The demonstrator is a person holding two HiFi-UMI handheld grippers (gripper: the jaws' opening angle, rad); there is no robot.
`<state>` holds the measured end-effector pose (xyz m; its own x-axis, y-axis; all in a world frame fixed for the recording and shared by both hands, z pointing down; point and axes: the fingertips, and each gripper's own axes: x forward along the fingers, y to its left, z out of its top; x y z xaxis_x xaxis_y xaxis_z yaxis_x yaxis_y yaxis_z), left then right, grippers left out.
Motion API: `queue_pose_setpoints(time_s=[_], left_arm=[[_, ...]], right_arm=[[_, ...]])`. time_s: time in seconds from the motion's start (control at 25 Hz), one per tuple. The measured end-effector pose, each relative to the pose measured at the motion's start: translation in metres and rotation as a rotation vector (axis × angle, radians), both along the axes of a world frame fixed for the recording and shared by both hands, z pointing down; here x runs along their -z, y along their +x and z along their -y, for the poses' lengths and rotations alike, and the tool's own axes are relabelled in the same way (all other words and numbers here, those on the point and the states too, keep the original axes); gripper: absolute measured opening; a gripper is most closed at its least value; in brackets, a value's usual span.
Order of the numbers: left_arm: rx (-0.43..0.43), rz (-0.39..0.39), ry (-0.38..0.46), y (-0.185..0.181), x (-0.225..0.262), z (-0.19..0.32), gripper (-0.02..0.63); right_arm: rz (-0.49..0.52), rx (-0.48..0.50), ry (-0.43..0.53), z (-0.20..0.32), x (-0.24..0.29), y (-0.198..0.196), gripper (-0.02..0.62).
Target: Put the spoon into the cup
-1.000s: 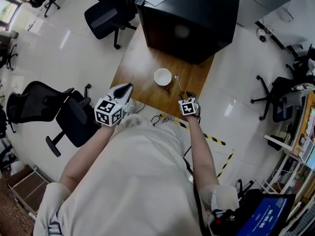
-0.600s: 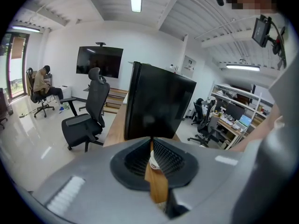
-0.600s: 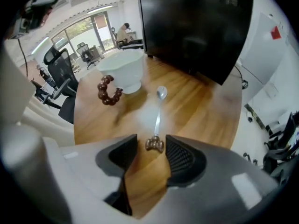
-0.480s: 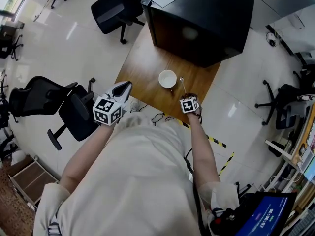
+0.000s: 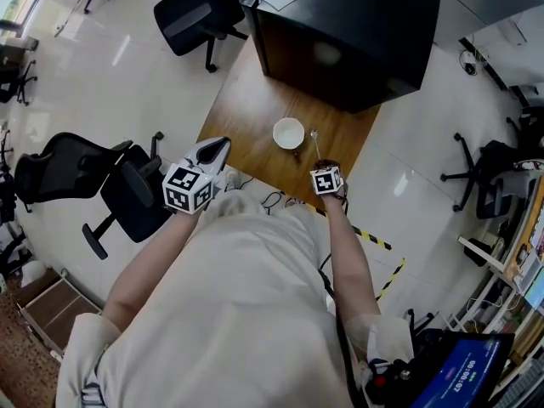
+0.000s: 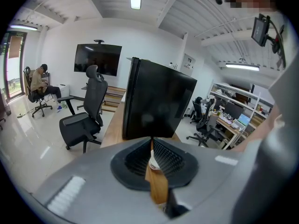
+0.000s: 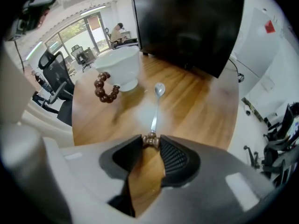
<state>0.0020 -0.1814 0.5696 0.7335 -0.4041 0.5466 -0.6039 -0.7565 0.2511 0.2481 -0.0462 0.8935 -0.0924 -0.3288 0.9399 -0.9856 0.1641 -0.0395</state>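
Observation:
A white cup [image 5: 288, 133] with a brown bead-ring handle [image 7: 105, 88] stands on the wooden table [image 5: 246, 117]. Just right of it lies a metal spoon [image 5: 314, 147], bowl pointing away from me. My right gripper [image 5: 323, 165] points steeply down at the spoon's near end. In the right gripper view its jaws [image 7: 150, 141] are closing, and the spoon's [image 7: 156, 101] brown beaded handle end sits pinched between the tips. My left gripper [image 5: 221, 147] hovers at the table's near left edge, shut and empty. The cup [image 6: 154, 162] shows through the slit behind its tips.
A tall black cabinet [image 5: 348, 32] stands at the table's far end, close behind the cup. Black office chairs [image 5: 191, 15] [image 5: 127, 198] stand on the floor to the left. Yellow-black tape [image 5: 374, 243] marks the floor by the table's near right corner.
My right gripper has come down a little onto the spoon's near end. The left gripper, cup and spoon have kept their places.

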Motion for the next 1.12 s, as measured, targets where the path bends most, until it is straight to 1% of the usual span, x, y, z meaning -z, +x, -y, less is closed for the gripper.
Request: queue_pose_setpoints(time_s=[0.28,0.44,0.6,0.72,0.92,1.12], left_arm=[[-0.008,-0.005,-0.001,-0.001,-0.001,0.002,0.002],[-0.011,-0.022,0.000,-0.002,-0.003,-0.001,0.002],[-0.013,-0.038,0.002,-0.003,-0.001,-0.001,0.002],[-0.012,-0.051,0.001,-0.005,0.000,-0.001,0.002],[0.001,-0.093,-0.020,-0.007,0.005,-0.001,0.001],[0.002,-0.129,-0.018,-0.006,0.010,0.001,0.001]], right_arm=[[0.043,-0.049,0.093,0.010,0.042,0.000,0.126],[0.050,-0.051,0.161,0.013,0.073,0.005,0.124],[0.056,-0.041,0.195,0.014,0.109,0.006,0.124],[0.053,-0.016,0.213,0.016,0.135,0.003,0.124],[0.066,0.036,0.210,0.021,0.162,-0.016,0.124],[0.088,0.092,0.142,0.028,0.163,-0.042,0.124]])
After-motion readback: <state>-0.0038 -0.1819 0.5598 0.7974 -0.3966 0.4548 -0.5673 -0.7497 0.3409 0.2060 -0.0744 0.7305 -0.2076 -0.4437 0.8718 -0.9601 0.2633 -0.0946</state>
